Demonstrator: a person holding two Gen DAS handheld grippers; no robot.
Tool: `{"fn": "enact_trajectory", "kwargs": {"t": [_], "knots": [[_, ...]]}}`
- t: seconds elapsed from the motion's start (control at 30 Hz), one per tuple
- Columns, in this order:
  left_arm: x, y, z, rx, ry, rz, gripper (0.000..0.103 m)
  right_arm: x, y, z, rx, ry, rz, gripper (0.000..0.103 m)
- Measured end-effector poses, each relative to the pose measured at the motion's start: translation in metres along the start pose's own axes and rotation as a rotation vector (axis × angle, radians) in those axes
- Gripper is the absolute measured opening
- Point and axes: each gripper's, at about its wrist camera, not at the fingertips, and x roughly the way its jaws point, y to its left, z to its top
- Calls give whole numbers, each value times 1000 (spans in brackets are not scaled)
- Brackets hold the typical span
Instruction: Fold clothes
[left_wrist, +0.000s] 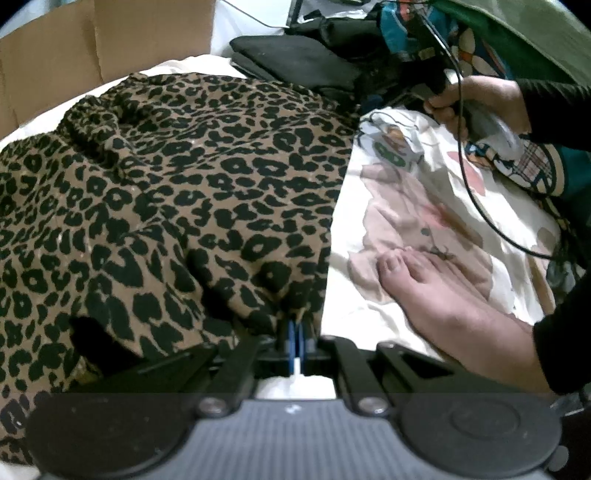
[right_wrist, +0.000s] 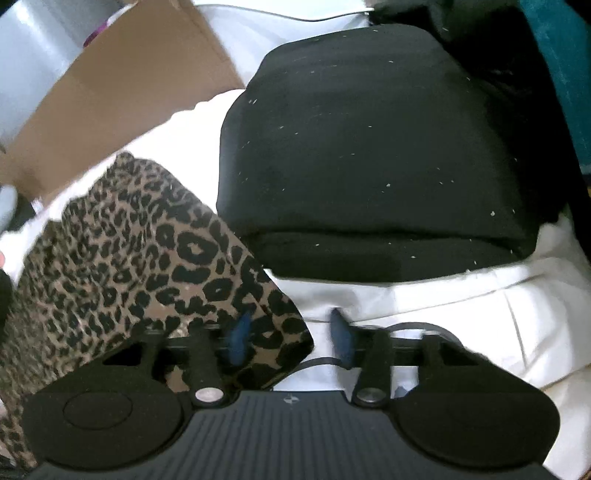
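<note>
A white bedspread (left_wrist: 343, 258) with pale flower prints carries everything here. The leopard-print garment (left_wrist: 184, 184) is the biggest thing on it. It lies rumpled over the left side of the bedspread, and its near hem is bunched up at the near edge. A sheet of brown cardboard (left_wrist: 92, 48) stands along the far left edge. At the far edge, just beyond the leopard cloth, sits a folded black garment (right_wrist: 369, 147), squared off and flecked with lint. A heap of loose coloured clothes (left_wrist: 461, 44) is piled at the far right corner.

The person's bare foot (left_wrist: 436, 291) rests on the bedspread to the right of the leopard garment. Their right hand (left_wrist: 480, 103), in a dark sleeve, grips a handle over the far right side, and a black cable (left_wrist: 476, 206) loops down from it.

The left gripper (left_wrist: 295, 332) is pinched tight on the near hem of the leopard garment, and the cloth drapes away from its blue pads. The right gripper (right_wrist: 290, 336) stands with its jaws apart. A far corner of the leopard garment lies loosely between its blurred blue pads (right_wrist: 240, 334), which are not pressing on it.
</note>
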Motion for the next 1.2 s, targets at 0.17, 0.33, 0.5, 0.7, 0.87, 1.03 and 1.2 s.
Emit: {"fn": "enact_trajectory", "kwargs": {"t": [0.17, 0.33, 0.5, 0.7, 0.87, 1.03, 1.2], "knots": [[-6, -1, 6, -44, -20, -31, 2, -14, 15, 9, -82, -7, -45, 2], [-5, -5, 12, -66, -40, -56, 2, -31, 15, 20, -78, -29, -63, 2], [11, -8, 11, -62, 5, -56, 3, -18, 19, 21, -78, -14, -128, 3], [-5, -1, 10, -133, -28, -120, 14, -18, 23, 18, -53, 2, -166, 15], [-39, 4, 11, -200, -90, -111, 18, -40, 42, 16, -67, -27, -130, 36], [-70, 14, 1, -226, -101, -40, 32, -52, 65, 6, -72, -22, -54, 38], [-76, 31, -11, -288, -79, 47, 37, -51, 90, -5, -79, 12, 32, 38]]}}
